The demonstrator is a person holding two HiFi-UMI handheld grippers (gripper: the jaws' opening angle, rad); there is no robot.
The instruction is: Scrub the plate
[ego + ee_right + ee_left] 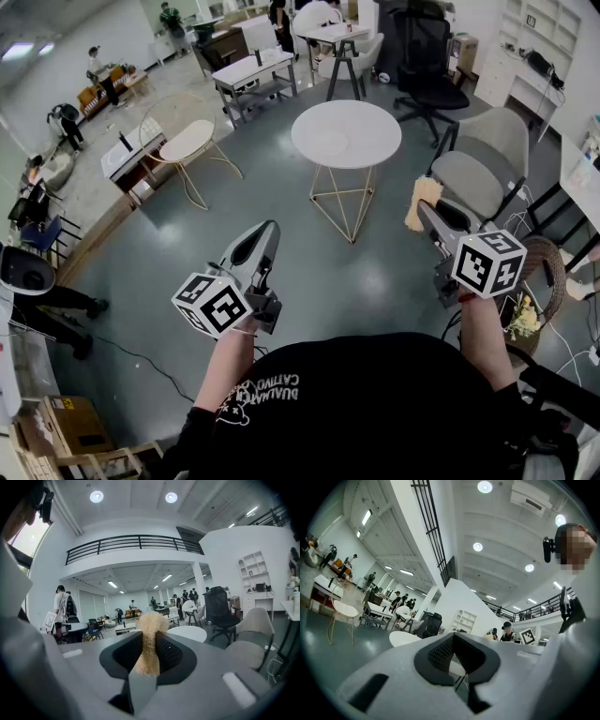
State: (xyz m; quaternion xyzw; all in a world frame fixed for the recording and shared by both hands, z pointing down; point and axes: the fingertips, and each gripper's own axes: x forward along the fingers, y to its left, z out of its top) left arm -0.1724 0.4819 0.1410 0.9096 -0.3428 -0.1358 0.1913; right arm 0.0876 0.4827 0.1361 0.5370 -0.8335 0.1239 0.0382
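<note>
My right gripper (427,214) is shut on a beige fuzzy scrubbing sponge (422,201), held out in the air at the right of the head view. In the right gripper view the sponge (150,624) stands upright, pinched between the black pads of that gripper (149,649). My left gripper (269,231) is held out at the lower left, jaws shut with nothing between them. In the left gripper view its pads (440,652) meet and only the room shows beyond them. No plate shows in any view.
I stand on a grey floor in a large open office. A round white table (346,133) on thin gold legs is ahead. A grey chair (487,161) is at the right, a cream wire chair (187,141) at the left, and desks, a black office chair (424,58) and people are farther back.
</note>
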